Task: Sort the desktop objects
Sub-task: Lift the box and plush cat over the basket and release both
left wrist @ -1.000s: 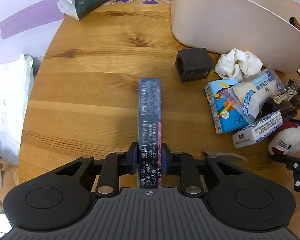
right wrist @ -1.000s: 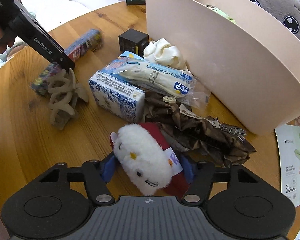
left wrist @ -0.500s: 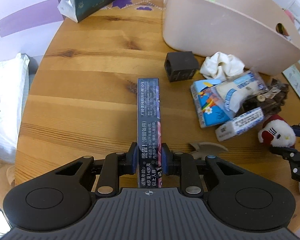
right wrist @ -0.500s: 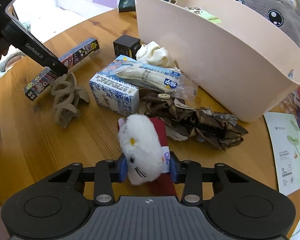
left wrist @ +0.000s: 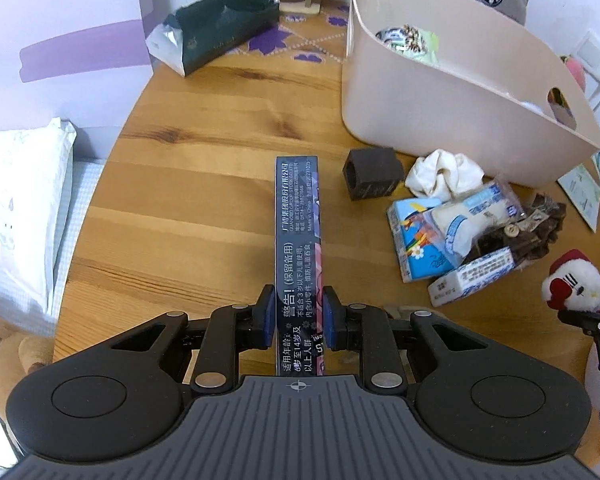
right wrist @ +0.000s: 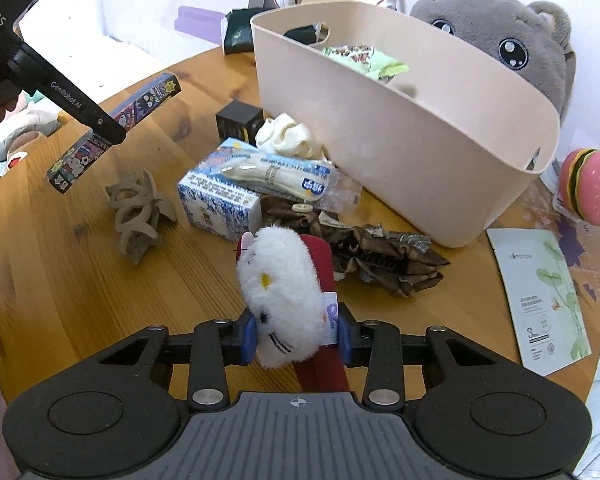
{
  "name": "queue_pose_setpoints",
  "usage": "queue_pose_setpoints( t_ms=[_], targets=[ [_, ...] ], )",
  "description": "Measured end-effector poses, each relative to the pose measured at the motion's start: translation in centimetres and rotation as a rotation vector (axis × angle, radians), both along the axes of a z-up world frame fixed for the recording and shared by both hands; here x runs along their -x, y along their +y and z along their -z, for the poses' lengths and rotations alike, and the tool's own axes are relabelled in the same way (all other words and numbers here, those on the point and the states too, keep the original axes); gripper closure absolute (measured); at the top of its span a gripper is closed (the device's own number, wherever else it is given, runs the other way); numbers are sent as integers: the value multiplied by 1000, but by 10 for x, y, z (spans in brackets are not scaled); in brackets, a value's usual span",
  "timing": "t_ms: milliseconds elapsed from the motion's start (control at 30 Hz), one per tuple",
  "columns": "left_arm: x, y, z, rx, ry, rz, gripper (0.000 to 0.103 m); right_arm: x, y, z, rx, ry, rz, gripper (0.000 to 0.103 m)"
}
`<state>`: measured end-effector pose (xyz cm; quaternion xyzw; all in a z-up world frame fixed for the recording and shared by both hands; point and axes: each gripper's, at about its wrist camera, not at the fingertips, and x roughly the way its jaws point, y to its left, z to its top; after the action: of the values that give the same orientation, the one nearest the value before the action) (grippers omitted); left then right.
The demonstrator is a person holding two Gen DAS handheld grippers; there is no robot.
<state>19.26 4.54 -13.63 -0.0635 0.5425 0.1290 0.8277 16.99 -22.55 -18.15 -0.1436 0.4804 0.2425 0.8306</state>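
**Gripping a box and a plush, both off the table**

Left wrist view: the left gripper (left wrist: 297,316) clamps a long printed box (left wrist: 298,240) above the wooden table (left wrist: 204,184), left of the beige bin (left wrist: 440,96).

Right wrist view: the right gripper (right wrist: 296,336), having just closed, squeezes a white cat plush (right wrist: 284,280), lifted near the clutter before the bin.

Round wooden table (left wrist: 204,184): beige bin (left wrist: 440,120), clutter.
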Motion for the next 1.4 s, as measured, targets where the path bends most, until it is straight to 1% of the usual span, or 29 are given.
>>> queue_pose_setpoints(
  t_ms=[267, 467, 600, 767, 867, 1133, 1233, 1400],
  targets=[
    [-1, -9, -19, 13, -51, 25, 80, 3, -8, -24, -5, -61, 23, 67],
    [-6, -17, -40, 1, -106, 64, 80, -2, -15, -42, -8, -107, 40, 67],
    [-12, -20, -53, -11, -129, 91, 80, -10, -21, -54, -7, -137, 52, 67],
    [-22, -23, -66, -25, -143, 126, 80, -26, -31, -70, 5, -188, 71, 67],
    [-31, -24, -73, -49, -154, 153, 80, -39, -39, -80, 3, -222, 89, 67],
    [-66, -24, -109, -75, -238, 191, 80, -76, -54, -101, -11, -288, 130, 67],
    [-82, -27, -120, -75, -260, 214, 80, -92, -56, -108, -28, -294, 142, 67],
    [-107, -36, -130, -89, -284, 257, 80, -116, -58, -112, -65, -294, 170, 67]
  ],
)
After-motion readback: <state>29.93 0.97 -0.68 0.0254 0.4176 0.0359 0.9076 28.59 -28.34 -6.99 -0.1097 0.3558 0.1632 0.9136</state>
